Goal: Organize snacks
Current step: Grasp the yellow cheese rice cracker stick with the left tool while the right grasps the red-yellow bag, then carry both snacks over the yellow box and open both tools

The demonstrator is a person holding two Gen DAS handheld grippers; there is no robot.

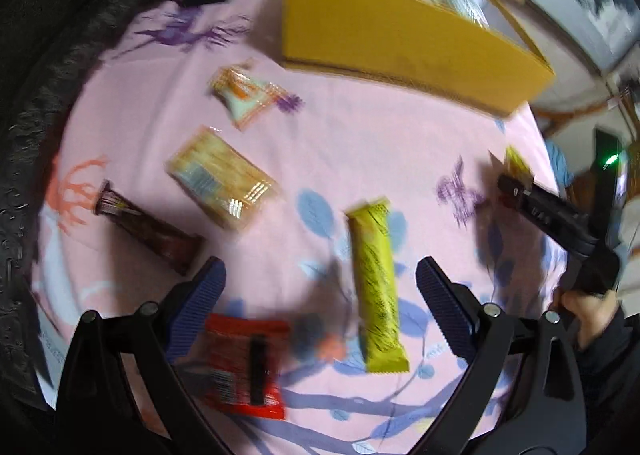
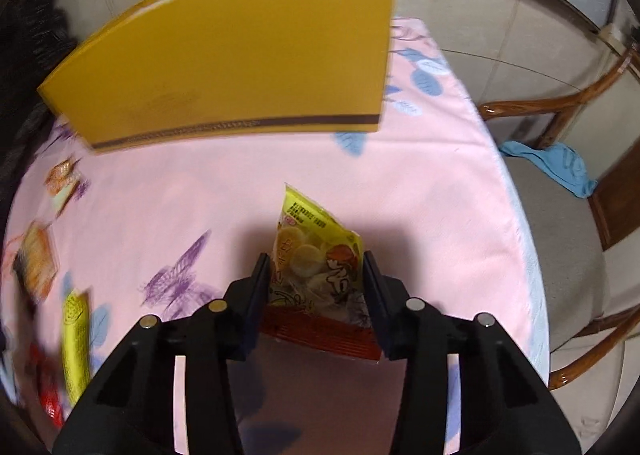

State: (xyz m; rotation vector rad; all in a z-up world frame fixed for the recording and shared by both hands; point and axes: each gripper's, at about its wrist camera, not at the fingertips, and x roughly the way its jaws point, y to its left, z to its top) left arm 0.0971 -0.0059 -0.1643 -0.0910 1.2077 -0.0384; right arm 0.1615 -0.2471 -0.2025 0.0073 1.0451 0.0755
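A yellow box (image 1: 400, 39) stands at the back of the pink tablecloth; it also shows in the right wrist view (image 2: 240, 55). My left gripper (image 1: 320, 275) is open above a yellow bar (image 1: 376, 291) and a red packet (image 1: 244, 363). A brown bar (image 1: 148, 231), a clear biscuit pack (image 1: 220, 183) and a small orange-white packet (image 1: 248, 95) lie to the left. My right gripper (image 2: 316, 267) is shut on a yellow snack bag (image 2: 316, 267), held above the cloth in front of the box. It shows at the left wrist view's right edge (image 1: 516, 183).
A wooden chair (image 2: 580, 183) with a blue cloth (image 2: 556, 167) stands right of the table. A dark furry mass (image 1: 52, 95) borders the table's left side. The table edge (image 2: 516, 215) runs close on the right.
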